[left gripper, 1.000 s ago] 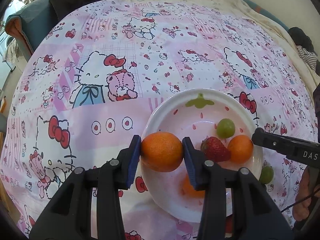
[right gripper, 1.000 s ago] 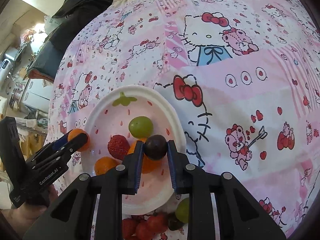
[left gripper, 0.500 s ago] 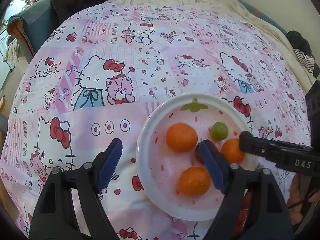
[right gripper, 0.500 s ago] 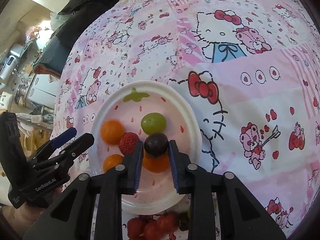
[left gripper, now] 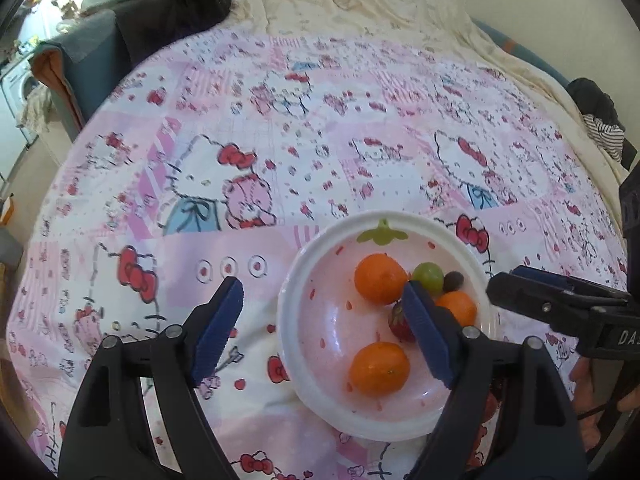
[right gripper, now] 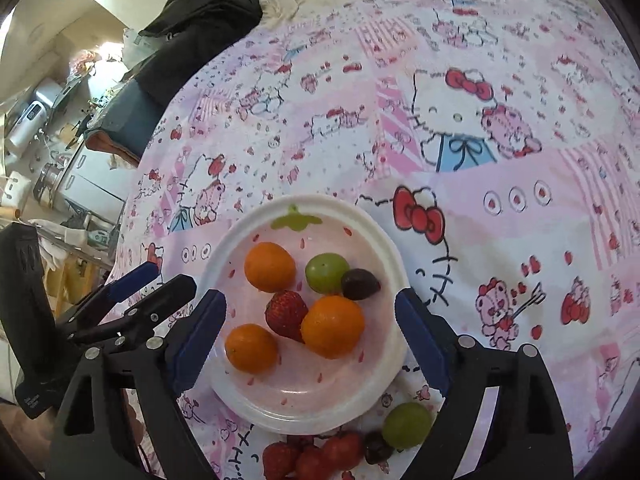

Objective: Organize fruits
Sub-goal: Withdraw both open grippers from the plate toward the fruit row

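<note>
A white plate (right gripper: 376, 236) with a strawberry print lies on the Hello Kitty cloth. It holds three oranges (right gripper: 270, 267), a green grape (right gripper: 327, 273), a dark grape (right gripper: 359, 285) and a strawberry (right gripper: 286, 315). My right gripper (right gripper: 310, 338) is open and empty above the plate's near half. My left gripper (left gripper: 324, 330) is open and empty, straddling the plate's (left gripper: 296, 284) left rim; an orange (left gripper: 380, 279) lies beyond it. The left gripper (right gripper: 150, 292) also shows in the right wrist view, the right gripper (left gripper: 516, 284) in the left wrist view.
Loose fruit lies on the cloth just in front of the plate: several strawberries (right gripper: 312, 456), a dark grape (right gripper: 376, 449) and a green grape (right gripper: 407, 425). Dark clothes (right gripper: 200, 24) and a cream blanket (left gripper: 360, 4) lie at the bed's far edge.
My left gripper opened, dropped its orange on the plate and drew back. My right gripper opened and left the dark grape beside the green grape.
</note>
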The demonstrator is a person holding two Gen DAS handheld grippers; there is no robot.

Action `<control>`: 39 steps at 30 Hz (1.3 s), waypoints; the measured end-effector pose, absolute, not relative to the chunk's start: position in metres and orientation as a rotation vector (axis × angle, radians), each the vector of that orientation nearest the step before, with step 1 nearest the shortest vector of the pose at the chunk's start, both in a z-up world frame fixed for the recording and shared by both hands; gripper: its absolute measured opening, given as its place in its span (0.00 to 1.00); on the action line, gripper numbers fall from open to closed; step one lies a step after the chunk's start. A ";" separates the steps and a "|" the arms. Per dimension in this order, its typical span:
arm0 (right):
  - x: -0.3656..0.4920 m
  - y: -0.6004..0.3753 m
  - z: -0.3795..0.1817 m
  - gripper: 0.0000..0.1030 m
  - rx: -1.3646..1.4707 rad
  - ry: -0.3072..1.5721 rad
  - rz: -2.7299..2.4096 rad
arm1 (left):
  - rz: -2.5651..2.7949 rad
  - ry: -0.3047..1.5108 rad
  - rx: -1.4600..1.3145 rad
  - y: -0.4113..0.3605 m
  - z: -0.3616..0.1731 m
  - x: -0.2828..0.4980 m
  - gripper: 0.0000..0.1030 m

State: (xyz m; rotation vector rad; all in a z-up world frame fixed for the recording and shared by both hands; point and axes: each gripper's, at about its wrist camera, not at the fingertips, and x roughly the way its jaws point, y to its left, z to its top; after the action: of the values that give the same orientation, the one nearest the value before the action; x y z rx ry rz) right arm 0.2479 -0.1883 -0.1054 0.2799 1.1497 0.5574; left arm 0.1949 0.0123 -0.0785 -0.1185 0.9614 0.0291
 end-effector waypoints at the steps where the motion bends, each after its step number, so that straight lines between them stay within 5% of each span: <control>1: 0.246 -0.189 -0.102 0.86 0.281 1.137 0.558 | 0.037 0.950 -0.116 0.013 -0.076 0.193 0.77; 21: 0.184 -0.224 -0.046 0.86 0.271 1.016 0.496 | 0.073 0.879 -0.178 0.020 -0.040 0.139 0.77; 25: 0.168 -0.235 -0.041 0.86 0.301 1.008 0.465 | 0.065 0.869 -0.171 0.018 -0.035 0.123 0.90; 39: 0.133 -0.282 -0.050 0.86 0.447 1.026 0.377 | 0.083 0.946 -0.185 0.024 -0.047 0.097 0.91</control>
State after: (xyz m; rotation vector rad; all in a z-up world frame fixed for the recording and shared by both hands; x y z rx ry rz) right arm 0.1327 -0.2817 -0.0499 0.4469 1.0258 0.3767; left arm 0.0969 0.0243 -0.0474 -0.1848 0.9461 0.0826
